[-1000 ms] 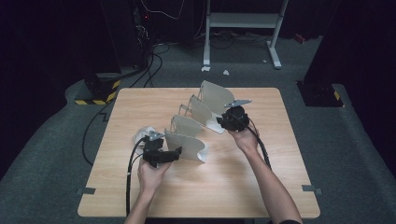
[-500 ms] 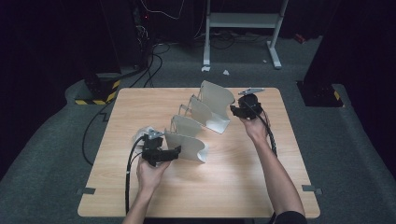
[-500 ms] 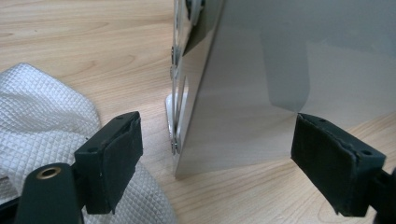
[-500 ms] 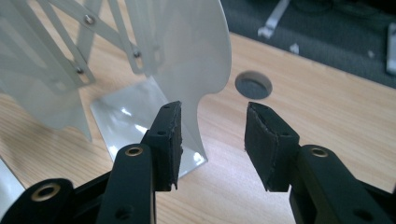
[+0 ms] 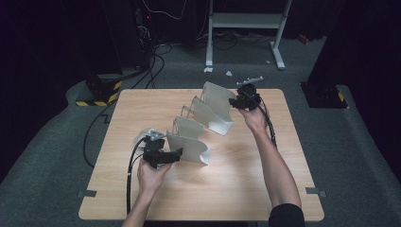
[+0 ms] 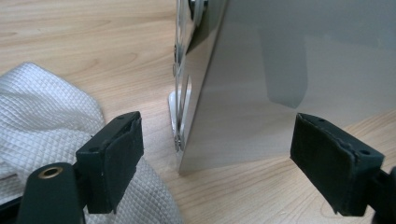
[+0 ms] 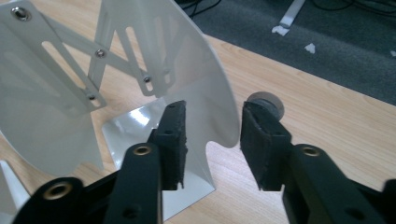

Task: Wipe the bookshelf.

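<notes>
The right gripper (image 5: pixel 235 100) now sits higher and farther toward the table's (image 5: pixel 142 104) far edge than a second ago, at the far plate (image 5: pixel 218 101) of the metal rack. Its jaws have just been closing, with the curved edge of that plate (image 7: pixel 219 93) between them, the pads not pressing on it.

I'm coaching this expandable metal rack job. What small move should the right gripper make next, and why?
Probably close on the end panel's edge. In the right gripper view the right gripper straddles the far panel of the rack with a gap at each pad, while the left gripper sits open around the near panel.
</notes>
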A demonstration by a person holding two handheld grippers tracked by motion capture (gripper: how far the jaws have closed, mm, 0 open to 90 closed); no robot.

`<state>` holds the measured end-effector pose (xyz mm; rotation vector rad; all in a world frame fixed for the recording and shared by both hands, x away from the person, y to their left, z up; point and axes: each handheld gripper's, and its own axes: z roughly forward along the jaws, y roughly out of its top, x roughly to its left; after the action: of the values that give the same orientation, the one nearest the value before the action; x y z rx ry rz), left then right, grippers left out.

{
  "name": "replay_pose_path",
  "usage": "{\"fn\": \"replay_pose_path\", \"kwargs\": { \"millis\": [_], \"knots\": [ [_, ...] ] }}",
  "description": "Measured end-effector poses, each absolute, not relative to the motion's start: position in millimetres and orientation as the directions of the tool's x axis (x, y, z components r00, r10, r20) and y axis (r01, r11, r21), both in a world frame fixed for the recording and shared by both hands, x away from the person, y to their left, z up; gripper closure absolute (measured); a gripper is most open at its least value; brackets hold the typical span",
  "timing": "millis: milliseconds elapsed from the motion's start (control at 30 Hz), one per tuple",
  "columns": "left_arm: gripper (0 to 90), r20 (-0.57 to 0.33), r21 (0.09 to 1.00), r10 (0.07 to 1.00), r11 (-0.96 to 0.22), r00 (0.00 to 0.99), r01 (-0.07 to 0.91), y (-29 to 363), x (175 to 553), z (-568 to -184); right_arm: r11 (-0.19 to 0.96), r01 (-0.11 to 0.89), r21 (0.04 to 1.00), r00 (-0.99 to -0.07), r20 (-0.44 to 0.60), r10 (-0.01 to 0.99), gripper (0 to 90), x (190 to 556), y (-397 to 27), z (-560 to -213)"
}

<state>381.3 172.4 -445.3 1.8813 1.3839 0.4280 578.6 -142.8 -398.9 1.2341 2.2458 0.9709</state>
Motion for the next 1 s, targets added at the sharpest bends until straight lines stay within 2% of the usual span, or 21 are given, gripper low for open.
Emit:
{"fn": "replay_pose_path", "kwargs": {
  "millis": [100,300,633,1000],
  "knots": [
    [15.1,-0.15,0.723,0.915,-0.156,0.373,0.673,164.4,376.2,-441.8,0.381,0.572,0.726,-0.544,-0.012,0.839,72.8,578.9,-141.5,-399.3],
    [15.0,-0.134,0.693,0.918,-0.182,0.373,0.698,155.0,378.2,-448.6,0.399,0.572,0.717,-0.568,-0.004,0.823,82.4,576.7,-142.0,-399.0],
    [14.4,-0.108,0.694,0.923,-0.195,0.368,0.693,141.0,367.5,-453.0,0.457,0.549,0.7,-0.622,-0.023,0.783,88.1,563.8,-140.5,-397.5],
    [13.9,-0.143,0.66,0.929,-0.167,0.34,0.733,130.7,363.5,-470.3,0.441,0.564,0.698,-0.614,-0.003,0.79,90.0,538.7,-155.6,-397.3]
  ]
}}
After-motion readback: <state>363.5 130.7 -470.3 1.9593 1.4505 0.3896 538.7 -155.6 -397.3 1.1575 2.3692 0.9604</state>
